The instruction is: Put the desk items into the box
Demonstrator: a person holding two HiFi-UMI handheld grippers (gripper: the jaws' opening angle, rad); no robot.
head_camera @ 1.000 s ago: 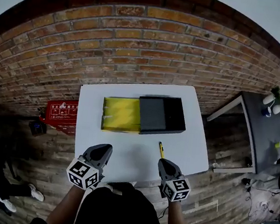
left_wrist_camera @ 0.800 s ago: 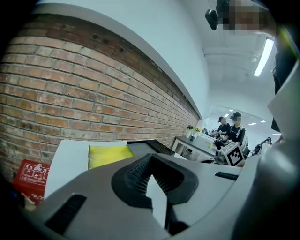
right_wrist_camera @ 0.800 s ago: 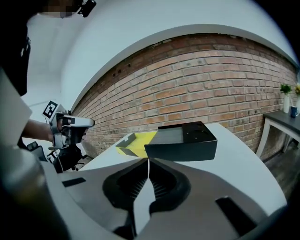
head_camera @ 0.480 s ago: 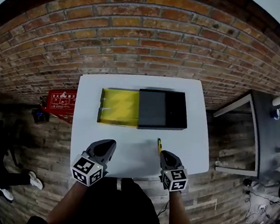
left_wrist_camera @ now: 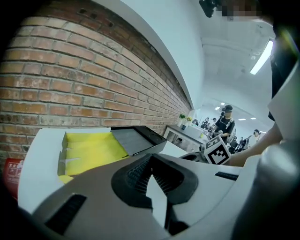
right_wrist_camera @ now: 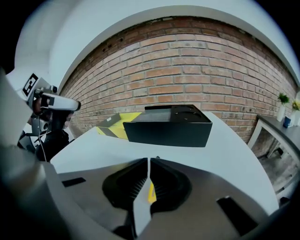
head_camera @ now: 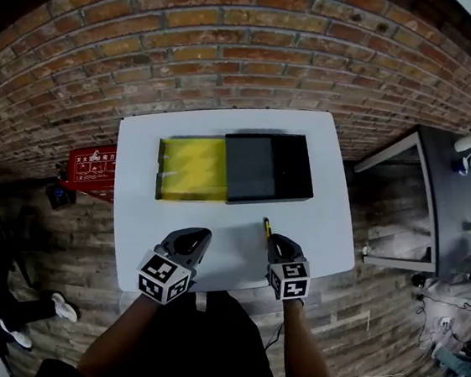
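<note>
Though just beside the pen (head_camera: 266, 227), right gripper (right_wrist_camera: 147, 164) with jaws together.

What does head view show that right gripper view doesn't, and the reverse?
Head view only: red crate on the floor left of the table, and the whole pen lying just ahead of the right gripper. Right gripper view only: its jaws together, with the pen just a yellow sliver in the slit behind the tips. Both: table, black box with the yellow tray sticking out, brick wall.
</note>
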